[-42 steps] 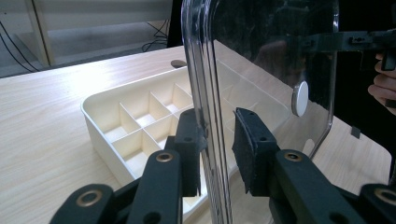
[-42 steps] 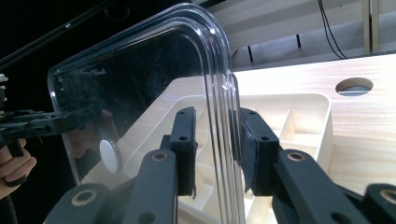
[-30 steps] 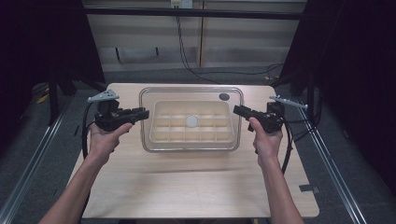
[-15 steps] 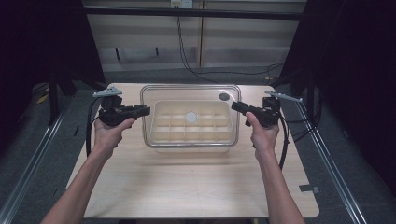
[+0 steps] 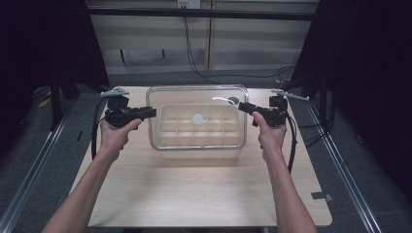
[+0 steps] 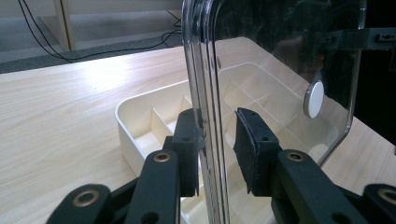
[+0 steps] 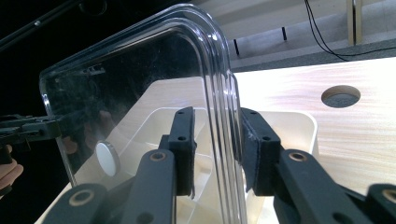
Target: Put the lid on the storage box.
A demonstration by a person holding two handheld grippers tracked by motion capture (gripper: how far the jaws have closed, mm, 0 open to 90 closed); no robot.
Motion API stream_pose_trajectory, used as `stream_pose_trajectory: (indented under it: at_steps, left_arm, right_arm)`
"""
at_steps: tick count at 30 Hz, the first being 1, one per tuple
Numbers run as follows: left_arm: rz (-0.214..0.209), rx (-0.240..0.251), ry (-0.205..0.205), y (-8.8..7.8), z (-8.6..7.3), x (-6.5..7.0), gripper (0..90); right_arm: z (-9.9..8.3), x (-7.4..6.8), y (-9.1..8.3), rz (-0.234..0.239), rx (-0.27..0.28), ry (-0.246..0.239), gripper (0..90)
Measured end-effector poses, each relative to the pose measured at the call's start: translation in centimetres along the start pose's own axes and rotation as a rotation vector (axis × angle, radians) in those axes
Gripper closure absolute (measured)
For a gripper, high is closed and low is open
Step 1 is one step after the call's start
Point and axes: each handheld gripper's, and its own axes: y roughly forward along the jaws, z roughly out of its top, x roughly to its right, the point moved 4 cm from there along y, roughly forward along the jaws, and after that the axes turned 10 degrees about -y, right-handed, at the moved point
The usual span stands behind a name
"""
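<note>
Left gripper (image 5: 151,112) and right gripper (image 5: 241,107) each straddle opposite edges of clear lid (image 5: 197,97) above tray (image 5: 199,145); jaws nearly closed, grip unclear

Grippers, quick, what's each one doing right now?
Left gripper: shut on the clear lid, at its left edge.
Right gripper: shut on the lid's right edge.

left gripper (image 5: 145,112): black body, grey three-cornered plate on top, black cable looping off it | right gripper (image 5: 244,108): same black build, grey plate, black cable | jaws: black, flat dark pads, brass-ringed pivot holes, small screws | forearms (image 5: 92,182): bare, no sleeves seen
</note>
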Motion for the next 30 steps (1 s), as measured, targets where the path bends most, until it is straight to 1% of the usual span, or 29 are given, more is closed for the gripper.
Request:
stream_pose_trajectory:
  at_steps: [1, 2, 4, 6, 7, 10, 11, 12, 15, 17, 19, 24, 27, 30]
  left_arm:
    - [-0.001, -0.005, 0.002, 0.1, 0.0, -0.1, 70.5]
    - [0.0, 0.0, -0.005, 0.2, 0.1, -0.1, 70.5]
    - [0.007, 0.001, -0.003, 0.4, 0.2, -0.2, 70.4]
    - [0.007, -0.007, 0.0, 0.5, 0.3, -0.4, 70.2]
    - [0.002, -0.007, -0.009, 0.6, 0.3, -0.4, 70.1]
    - [-0.002, -0.006, -0.013, 0.9, 0.4, -0.8, 69.7]
    - [-0.002, -0.001, -0.03, 1.1, 0.4, -0.9, 69.6]
    - [0.001, -0.008, -0.021, 1.2, 0.4, -1.0, 69.5]
    - [0.003, -0.004, -0.037, 1.5, 0.4, -1.3, 68.8]
    - [0.0, -0.013, -0.038, 1.8, 0.5, -1.5, 68.7]
    - [0.005, -0.021, -0.042, 2.1, 0.6, -1.7, 68.1]
    - [0.009, -0.03, -0.051, 2.7, 0.6, -2.1, 67.0]
    - [0.012, -0.038, -0.051, 3.0, 0.5, -2.2, 66.2]
    - [0.015, -0.041, -0.058, 3.4, 0.5, -2.4, 65.9]
  right_arm:
    - [0.0, 0.1, 0.1, 0.001, -0.001, 0.002, 68.7]
    - [0.0, 0.2, 0.2, -0.002, -0.002, 0.001, 68.8]
    - [0.0, 0.3, 0.3, -0.001, -0.008, 0.001, 68.8]
    - [0.0, 0.4, 0.5, -0.002, -0.015, -0.001, 68.8]
    - [0.0, 0.6, 0.7, -0.001, -0.019, -0.002, 68.8]
    - [-0.1, 0.9, 1.1, 0.0, -0.027, 0.005, 68.8]
    - [-0.1, 1.0, 1.2, 0.001, -0.031, 0.011, 68.8]
    - [-0.1, 1.1, 1.4, -0.001, -0.037, 0.011, 68.8]
    - [-0.1, 1.4, 1.8, -0.003, -0.045, 0.013, 68.8]
    - [-0.2, 1.7, 2.0, -0.004, -0.051, 0.019, 68.7]
    - [-0.2, 1.9, 2.3, -0.006, -0.055, 0.018, 68.7]
    - [-0.3, 2.4, 2.9, -0.012, -0.082, 0.021, 68.0]
    - [-0.3, 2.6, 3.1, -0.024, -0.099, 0.011, 67.0]
    - [-0.4, 2.8, 3.2, -0.033, -0.105, 0.016, 66.8]
